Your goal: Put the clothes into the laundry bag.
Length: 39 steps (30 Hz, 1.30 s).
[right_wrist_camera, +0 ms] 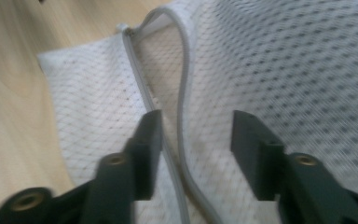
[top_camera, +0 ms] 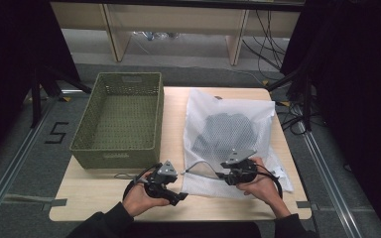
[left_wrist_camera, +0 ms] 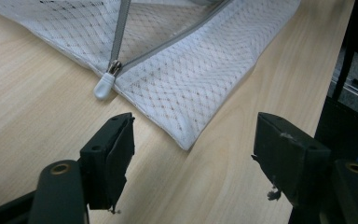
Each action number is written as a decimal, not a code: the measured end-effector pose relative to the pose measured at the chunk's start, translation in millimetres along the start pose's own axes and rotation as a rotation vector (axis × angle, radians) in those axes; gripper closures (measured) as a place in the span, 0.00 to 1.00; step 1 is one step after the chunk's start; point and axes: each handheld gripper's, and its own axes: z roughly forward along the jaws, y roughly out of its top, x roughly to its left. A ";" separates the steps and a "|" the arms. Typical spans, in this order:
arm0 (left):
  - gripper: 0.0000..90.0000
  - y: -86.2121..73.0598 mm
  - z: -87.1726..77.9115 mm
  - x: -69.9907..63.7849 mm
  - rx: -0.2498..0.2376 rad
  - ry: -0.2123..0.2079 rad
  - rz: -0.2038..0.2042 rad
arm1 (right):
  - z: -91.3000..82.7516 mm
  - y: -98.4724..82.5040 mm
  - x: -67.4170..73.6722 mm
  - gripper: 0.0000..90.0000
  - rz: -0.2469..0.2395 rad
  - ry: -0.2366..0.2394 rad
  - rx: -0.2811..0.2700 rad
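Observation:
A white mesh laundry bag [top_camera: 228,124] lies on the right half of the table with a dark garment [top_camera: 225,133] inside it. Its grey zipper [top_camera: 201,166] runs along the near edge and gapes partly open. My left gripper [top_camera: 178,194] rests low beside the bag's near-left corner, open and holding nothing. In the left gripper view the white zipper pull [left_wrist_camera: 104,86] lies just beyond the open gripper [left_wrist_camera: 193,154], near the bag's corner [left_wrist_camera: 185,140]. My right gripper [right_wrist_camera: 196,140] is open over the bag, and the grey zipper edges [right_wrist_camera: 182,93] pass between its jaws unclamped.
An olive woven basket [top_camera: 120,148] stands empty on the table's left half, close to the bag. Bare light wood table [top_camera: 94,198] lies in front of it. Wooden shelf legs and cables are on the floor behind the table.

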 end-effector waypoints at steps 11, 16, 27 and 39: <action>0.24 -2.3 -6.6 7.0 -0.002 0.026 -0.001 | -35.8 -19.8 -15.6 0.43 0.217 -0.087 -0.069; 0.22 -4.3 -12.5 9.5 -0.033 0.045 -0.025 | -45.2 -26.1 -23.3 0.41 0.271 -0.089 -0.101; 0.22 -14.9 -24.9 15.4 -0.062 0.070 -0.037 | -61.8 -41.5 -28.1 0.41 0.306 -0.106 -0.124; 0.21 -23.1 -33.2 21.5 -0.069 0.102 -0.043 | -71.5 -51.2 -27.5 0.41 0.312 -0.095 -0.127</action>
